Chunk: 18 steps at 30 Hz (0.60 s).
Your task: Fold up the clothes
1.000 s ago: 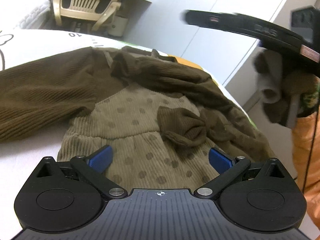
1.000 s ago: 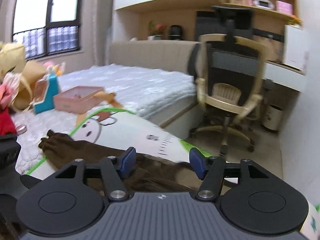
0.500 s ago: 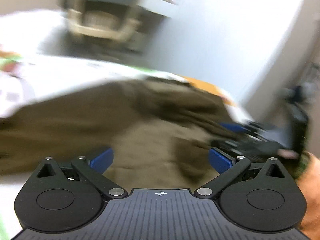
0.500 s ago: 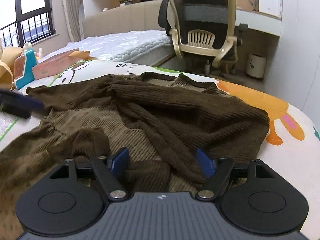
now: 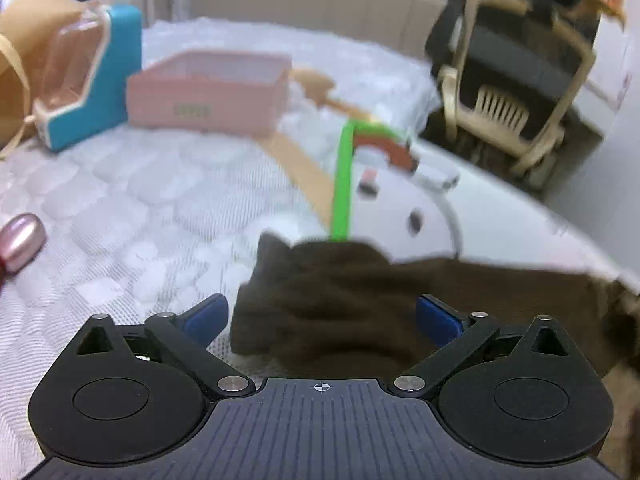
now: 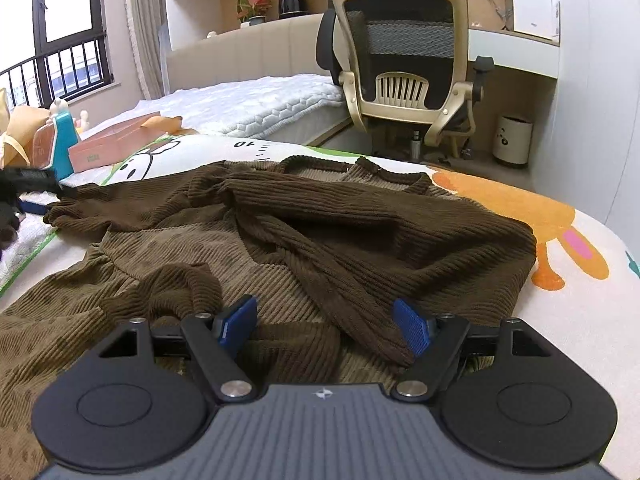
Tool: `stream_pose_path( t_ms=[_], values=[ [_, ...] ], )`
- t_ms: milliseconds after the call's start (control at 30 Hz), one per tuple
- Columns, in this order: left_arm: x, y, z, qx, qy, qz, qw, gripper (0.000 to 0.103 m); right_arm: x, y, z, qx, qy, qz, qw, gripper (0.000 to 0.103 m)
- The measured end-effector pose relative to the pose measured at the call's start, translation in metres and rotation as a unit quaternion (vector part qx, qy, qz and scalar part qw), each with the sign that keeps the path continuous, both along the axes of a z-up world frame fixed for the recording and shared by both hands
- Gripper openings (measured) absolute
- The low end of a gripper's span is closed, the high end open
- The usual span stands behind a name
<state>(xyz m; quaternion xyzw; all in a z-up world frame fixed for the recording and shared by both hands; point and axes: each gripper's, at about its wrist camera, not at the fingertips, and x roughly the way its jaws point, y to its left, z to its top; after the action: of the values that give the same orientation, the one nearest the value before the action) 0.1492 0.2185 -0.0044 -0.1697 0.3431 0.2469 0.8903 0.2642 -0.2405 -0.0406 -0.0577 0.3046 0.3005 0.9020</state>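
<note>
garment: brown corduroy dress lies spread on the printed play mat on the bed; dark ribbed sleeves crumpled across the lighter dotted skirt.
left gripper: jaws wide, nothing between the pads; the cuff of one sleeve lies just ahead, between the fingers. View is motion-blurred.
right gripper: jaws wide, empty, low over the other sleeve end near the skirt.
left view only: pink metallic oval object on the quilted mattress.
right view only: whole dress, neckline, white bin, plant on the headboard shelf.
both views: pink box, teal toy, office chair.
readable text: "10" beside ruler ticks on the mat; the box label is too blurred to read.
</note>
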Motion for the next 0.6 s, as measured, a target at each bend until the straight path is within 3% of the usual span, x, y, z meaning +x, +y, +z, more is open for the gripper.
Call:
stream_pose_path(
  t_ms=[33, 67, 167, 233, 333, 500, 567, 600],
  values=[
    [0.003, -0.009, 0.006, 0.004, -0.01, -0.019, 0.9998, 0.055, -0.001, 0.0, 0.001, -0.001, -0.004, -0.001, 1.0, 0.076],
    [0.007, -0.017, 0.013, 0.008, -0.021, -0.037, 0.999, 0.045, -0.003, -0.001, 0.004, -0.002, -0.011, -0.003, 1.0, 0.076],
    [0.017, -0.043, 0.032, 0.02, -0.052, -0.094, 0.9941, 0.03, -0.01, -0.005, 0.018, -0.007, -0.041, -0.003, 0.999, 0.076],
    [0.024, -0.061, 0.045, 0.028, -0.072, -0.131, 0.9884, 0.026, -0.015, -0.007, 0.03, -0.017, -0.065, 0.003, 0.998, 0.076],
    [0.034, -0.087, 0.064, 0.04, -0.103, -0.186, 0.9763, 0.025, -0.019, -0.012, 0.047, -0.019, -0.092, 0.0, 0.996, 0.076],
    [0.051, -0.13, 0.096, 0.059, -0.153, -0.276, 0.947, 0.03, -0.016, -0.025, 0.057, -0.002, -0.085, -0.033, 0.996, 0.076],
    [0.056, -0.148, 0.099, 0.046, -0.164, -0.319, 0.9323, 0.06, -0.018, -0.028, 0.057, -0.006, -0.082, -0.041, 0.996, 0.076],
    [0.058, -0.157, 0.099, 0.036, -0.168, -0.341, 0.9241, 0.069, -0.02, -0.03, 0.056, -0.009, -0.081, -0.045, 0.996, 0.076]
  ],
)
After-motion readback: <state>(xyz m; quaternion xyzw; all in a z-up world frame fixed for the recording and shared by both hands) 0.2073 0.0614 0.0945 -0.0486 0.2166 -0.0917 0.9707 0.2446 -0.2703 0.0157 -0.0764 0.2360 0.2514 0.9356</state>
